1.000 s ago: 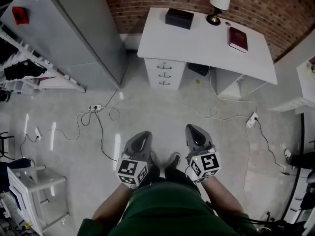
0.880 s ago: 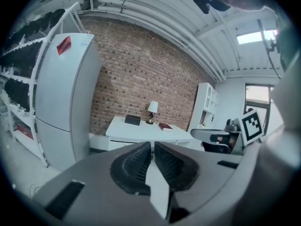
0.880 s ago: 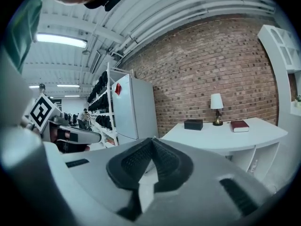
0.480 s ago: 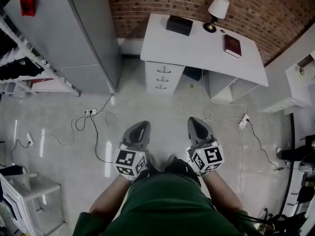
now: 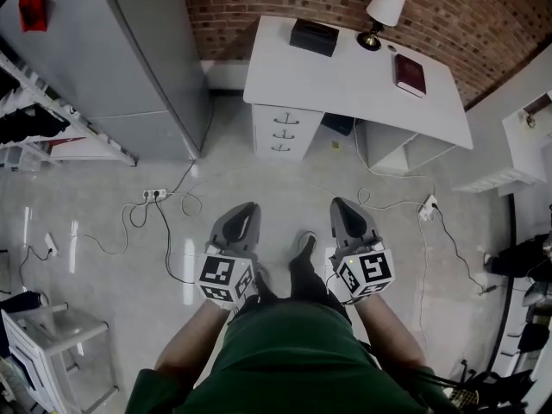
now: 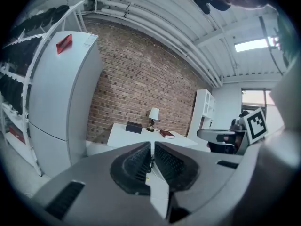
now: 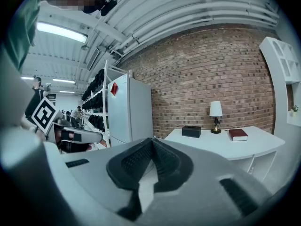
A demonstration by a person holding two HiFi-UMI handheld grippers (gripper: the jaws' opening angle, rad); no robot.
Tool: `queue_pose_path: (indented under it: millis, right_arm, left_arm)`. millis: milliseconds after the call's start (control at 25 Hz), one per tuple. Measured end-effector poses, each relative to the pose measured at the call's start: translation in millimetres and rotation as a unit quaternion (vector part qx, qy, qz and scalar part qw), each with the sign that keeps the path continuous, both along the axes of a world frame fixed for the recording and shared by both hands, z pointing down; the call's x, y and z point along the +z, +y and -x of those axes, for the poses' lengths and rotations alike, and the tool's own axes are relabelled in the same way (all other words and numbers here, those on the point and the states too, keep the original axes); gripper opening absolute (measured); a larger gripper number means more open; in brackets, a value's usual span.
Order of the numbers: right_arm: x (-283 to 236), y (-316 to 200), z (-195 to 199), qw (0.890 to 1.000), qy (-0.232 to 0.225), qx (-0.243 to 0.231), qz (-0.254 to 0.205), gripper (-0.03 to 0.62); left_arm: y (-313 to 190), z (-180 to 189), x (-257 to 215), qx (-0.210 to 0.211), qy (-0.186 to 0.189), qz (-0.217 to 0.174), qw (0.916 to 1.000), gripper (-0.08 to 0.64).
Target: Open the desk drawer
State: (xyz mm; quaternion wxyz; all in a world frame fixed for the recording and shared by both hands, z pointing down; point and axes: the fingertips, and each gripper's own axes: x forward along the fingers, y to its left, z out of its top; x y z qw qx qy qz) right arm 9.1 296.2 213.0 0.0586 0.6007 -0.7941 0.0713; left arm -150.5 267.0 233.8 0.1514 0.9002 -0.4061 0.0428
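White desk (image 5: 362, 80) against brick wall (image 5: 483, 11), at the far side of a pale glossy floor (image 5: 259, 188). Under its left end, a drawer stack (image 5: 285, 132): three drawers, each with a small dark handle, all pushed flush. On the top: black box (image 5: 313, 36) at the back left, lamp (image 5: 381, 11) with white shade beside it, red book (image 5: 409, 74) towards the right. Left of the desk, a tall grey fridge (image 5: 129, 67) with a red tag near its top corner, and shelving further left. On the floor between, a power strip (image 5: 154, 194) with cables trailing off it.

Both tools well apart from the drawers, held side by side over the floor and pointing towards the desk. Left gripper (image 5: 247, 207): jaws drawn in to a thin slit at the tips, nothing between them, desk visible beyond through the gap in the left gripper view. Right gripper (image 5: 341, 203): jaws together, tips meeting, nothing clamped; box, lamp and book off to the right in the right gripper view. Marker cubes at the rear of each, forearms behind. One dark shoe (image 5: 302, 261) on the floor between the two tools, green clothing (image 5: 293, 352) below.
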Motion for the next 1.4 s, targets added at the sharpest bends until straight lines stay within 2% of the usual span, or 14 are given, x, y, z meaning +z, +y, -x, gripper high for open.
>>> queue_pose_path:
  millis: [240, 600, 760, 1120, 1400]
  right_arm:
    - [12.5, -44.6, -27.9, 1.000, -0.016, -0.015, 0.003, 0.000]
    - [24.7, -116.0, -81.3, 0.998, -0.027, -0.058, 0.012, 0.000]
    - [29.3, -142.7, -98.8, 0.997, -0.033, -0.073, 0.015, 0.000]
    - [38.0, -190.2, -119.1, 0.995, -0.036, -0.089, 0.021, 0.000]
    - [63.8, -232.0, -107.1, 0.995, -0.023, -0.078, 0.050, 0.000]
  left_arm:
    - [-38.0, -25.5, 7.2, -0.016, -0.016, 0.002, 0.9997, 0.025]
    - [-114.0, -94.3, 5.7, -0.044, -0.032, -0.009, 0.9985, 0.025]
    - [-137.9, -113.8, 8.5, -0.056, -0.041, -0.010, 0.9976, 0.025]
    - [-181.3, -123.0, 24.0, -0.078, -0.070, -0.019, 0.9943, 0.025]
    - [-223.6, -105.7, 53.6, -0.072, -0.070, 0.013, 0.9949, 0.025]
